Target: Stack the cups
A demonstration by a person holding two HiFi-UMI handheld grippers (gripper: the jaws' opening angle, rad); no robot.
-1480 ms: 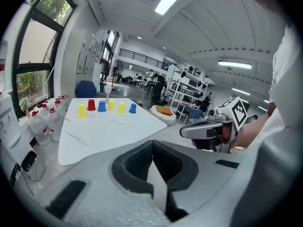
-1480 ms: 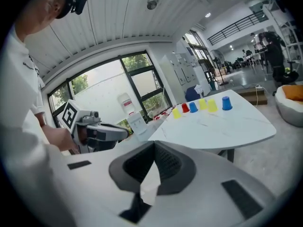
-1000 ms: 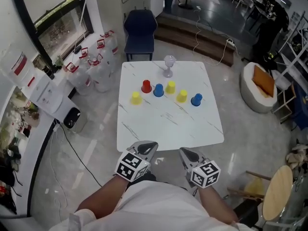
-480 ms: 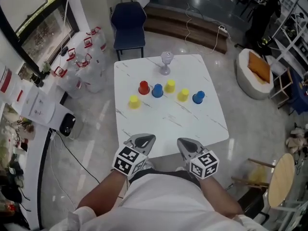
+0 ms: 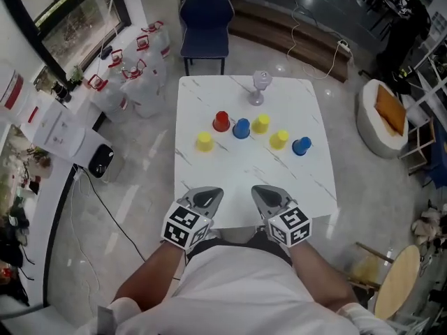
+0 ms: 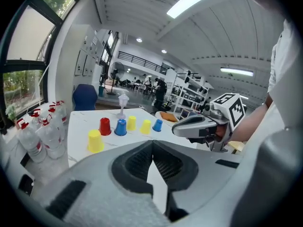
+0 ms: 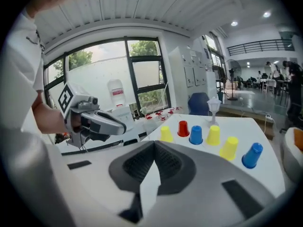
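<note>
Both claws are closed and empty: the left gripper has its jaw tips pressed together with nothing between them, and the right gripper is the same. They are held side by side just in front of the person's body, at the near edge of the white marble-patterned table, and point toward the cups, which are well apart from them across a bare stretch of tabletop. Six cups stand upside down and separate in a loose row toward the far half of the table: a yellow cup at the left, a red cup, a blue cup beside it, a second yellow cup, a third yellow cup, and a blue cup at the right end. A clear glass goblet stands behind the row near the far edge. By my reading, stacking has not begun. No cup sits on another and none is held, so every step is ahead: reaching across, picking up a first cup, and nesting the six one by one.
</note>
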